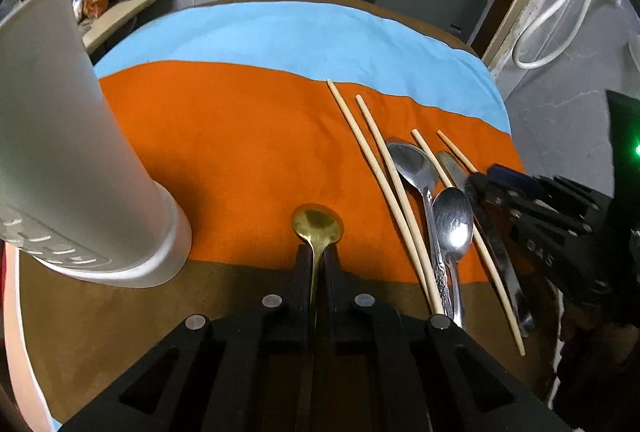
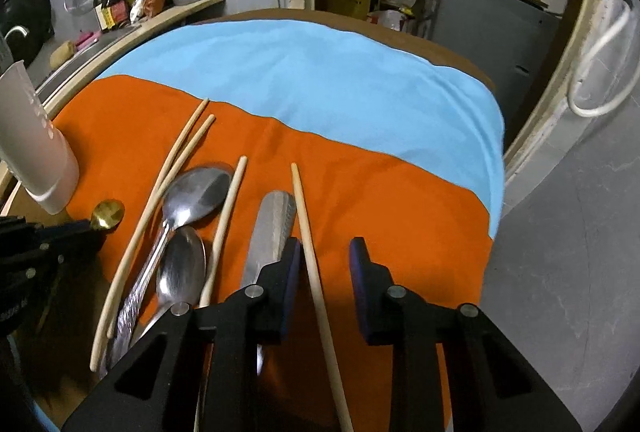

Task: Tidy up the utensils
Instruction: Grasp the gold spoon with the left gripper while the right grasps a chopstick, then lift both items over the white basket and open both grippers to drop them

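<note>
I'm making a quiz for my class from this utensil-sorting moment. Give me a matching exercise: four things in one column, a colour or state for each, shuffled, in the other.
Things
1. gold spoon
2. rightmost chopstick
3. white cup
4. butter knife

States
A. standing upright, on the left of the table
B. clamped by its handle in the left gripper
C. lying flat, blade partly under the right gripper's left finger
D. lying between the right gripper's open jaws, ungripped

Pairs: 1-B, 2-D, 3-A, 4-C
</note>
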Demonstrator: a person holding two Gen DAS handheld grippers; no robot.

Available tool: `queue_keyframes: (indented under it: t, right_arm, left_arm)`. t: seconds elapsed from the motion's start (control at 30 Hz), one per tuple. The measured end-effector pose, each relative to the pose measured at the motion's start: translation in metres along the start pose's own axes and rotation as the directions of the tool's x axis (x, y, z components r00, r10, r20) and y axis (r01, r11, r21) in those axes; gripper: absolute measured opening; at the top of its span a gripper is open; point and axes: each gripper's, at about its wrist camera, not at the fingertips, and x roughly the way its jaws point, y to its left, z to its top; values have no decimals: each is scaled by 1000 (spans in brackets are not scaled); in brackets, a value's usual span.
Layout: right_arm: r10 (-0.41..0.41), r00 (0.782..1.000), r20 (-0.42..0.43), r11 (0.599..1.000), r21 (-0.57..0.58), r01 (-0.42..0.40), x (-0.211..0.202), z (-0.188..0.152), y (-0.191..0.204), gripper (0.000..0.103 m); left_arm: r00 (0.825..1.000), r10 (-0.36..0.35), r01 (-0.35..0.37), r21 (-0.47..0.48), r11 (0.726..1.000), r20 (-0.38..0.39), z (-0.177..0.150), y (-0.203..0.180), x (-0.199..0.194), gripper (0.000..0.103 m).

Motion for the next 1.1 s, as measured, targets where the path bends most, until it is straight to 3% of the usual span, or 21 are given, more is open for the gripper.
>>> queue_keyframes:
  t: [0.23, 0.33, 0.47, 0.53, 0.63, 0.77, 0.97, 1.1]
  right_arm:
    - [-11, 997, -74, 1000, -2, 11, 11, 23, 10, 22]
    - [16, 996, -87, 1000, 27, -14, 11, 25, 12, 5]
    - [55, 998, -3, 993, 108, -55, -8, 22, 5, 4]
    - [107, 988, 108, 974, 186, -126, -31, 18, -4, 4]
    - [164, 946, 280, 940, 246, -236, -62, 10, -11, 4]
    - [189, 887, 421, 917, 248, -313, -91, -1, -3, 4]
    - [229, 809, 541, 894, 212, -394, -118, -7, 17, 4]
    - [265, 744, 614, 876, 170, -452, -133, -3, 34, 4]
  left_arm:
    - [999, 42, -41, 52, 998, -27, 5, -9, 4, 7]
    - [999, 41, -39, 53, 998, -22, 7, -11, 4, 5]
    - [998, -37, 37, 15, 999, 45, 4, -3, -16, 5]
    - [993, -62, 61, 5, 998, 100, 2, -1, -29, 5]
    - [980, -88, 91, -8, 996, 180, 1, 5, -50, 5]
    - [953, -114, 122, -12, 992, 279, 0, 9, -77, 5]
    - [918, -126, 133, 7, 991, 375, 1, 12, -105, 5]
    - [903, -142, 150, 12, 989, 406, 2, 21, -120, 5]
